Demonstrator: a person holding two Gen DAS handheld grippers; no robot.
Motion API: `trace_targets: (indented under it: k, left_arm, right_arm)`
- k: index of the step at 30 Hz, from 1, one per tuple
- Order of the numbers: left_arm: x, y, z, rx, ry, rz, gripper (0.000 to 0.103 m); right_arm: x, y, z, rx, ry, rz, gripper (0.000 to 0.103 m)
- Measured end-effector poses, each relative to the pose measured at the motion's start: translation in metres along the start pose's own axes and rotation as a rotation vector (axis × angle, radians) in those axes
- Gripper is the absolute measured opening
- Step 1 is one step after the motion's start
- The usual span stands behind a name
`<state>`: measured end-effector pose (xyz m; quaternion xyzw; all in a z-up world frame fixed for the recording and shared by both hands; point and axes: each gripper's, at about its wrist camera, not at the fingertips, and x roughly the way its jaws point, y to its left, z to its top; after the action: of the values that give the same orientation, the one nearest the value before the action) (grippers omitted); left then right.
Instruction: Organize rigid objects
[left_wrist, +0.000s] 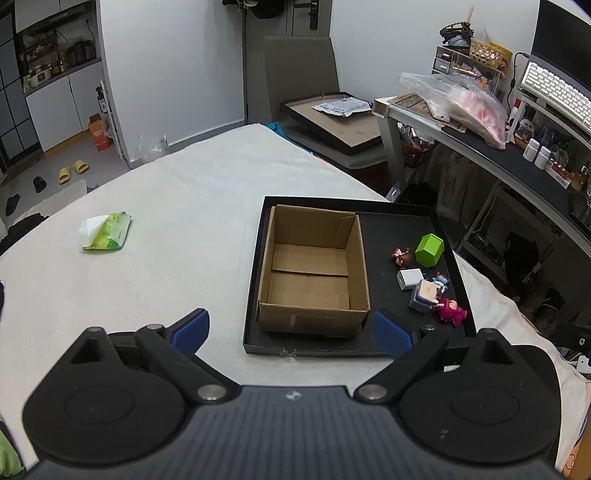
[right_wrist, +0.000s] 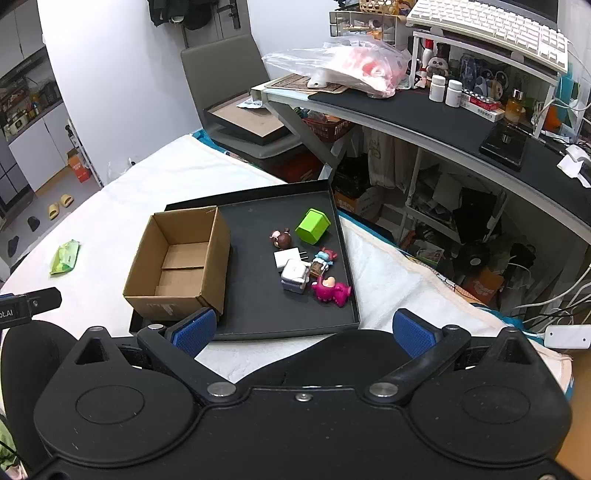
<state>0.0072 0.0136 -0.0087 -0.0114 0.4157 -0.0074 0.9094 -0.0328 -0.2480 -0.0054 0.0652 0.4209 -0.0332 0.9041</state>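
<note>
An open, empty cardboard box (left_wrist: 314, 269) (right_wrist: 181, 264) stands in the left half of a black tray (left_wrist: 395, 225) (right_wrist: 266, 306) on a white-covered table. In the tray's right half lie a green block (left_wrist: 429, 250) (right_wrist: 312, 225), a brown figurine (left_wrist: 402, 256) (right_wrist: 281, 238), a white charger (left_wrist: 410, 279) (right_wrist: 288, 257), a grey-white cube (left_wrist: 423, 295) (right_wrist: 294, 276), a small blue-haired figurine (left_wrist: 440, 280) (right_wrist: 324, 258) and a pink toy (left_wrist: 450, 312) (right_wrist: 330, 290). My left gripper (left_wrist: 291, 330) is open and empty, in front of the box. My right gripper (right_wrist: 304, 332) is open and empty, over the tray's near edge.
A green tissue pack (left_wrist: 107, 230) (right_wrist: 65, 256) lies on the table to the left. A cluttered desk (right_wrist: 424, 107) with a keyboard and bottles runs along the right. A grey chair (left_wrist: 303, 85) holding a framed board stands beyond the table.
</note>
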Motion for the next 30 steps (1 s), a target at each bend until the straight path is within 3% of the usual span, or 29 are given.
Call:
trace_targets:
  k: [16, 30]
  left_arm:
    - [0.055, 0.015, 0.012, -0.005, 0.082, -0.012, 0.095]
    - [0.108, 0.025, 0.027, -0.049, 0.151, 0.025, 0.093]
  right_arm:
    - [0.045, 0.006, 0.004, 0.018, 0.049, -0.068, 0.103]
    - [0.102, 0.014, 0.022, 0.000, 0.088, -0.081, 0.101]
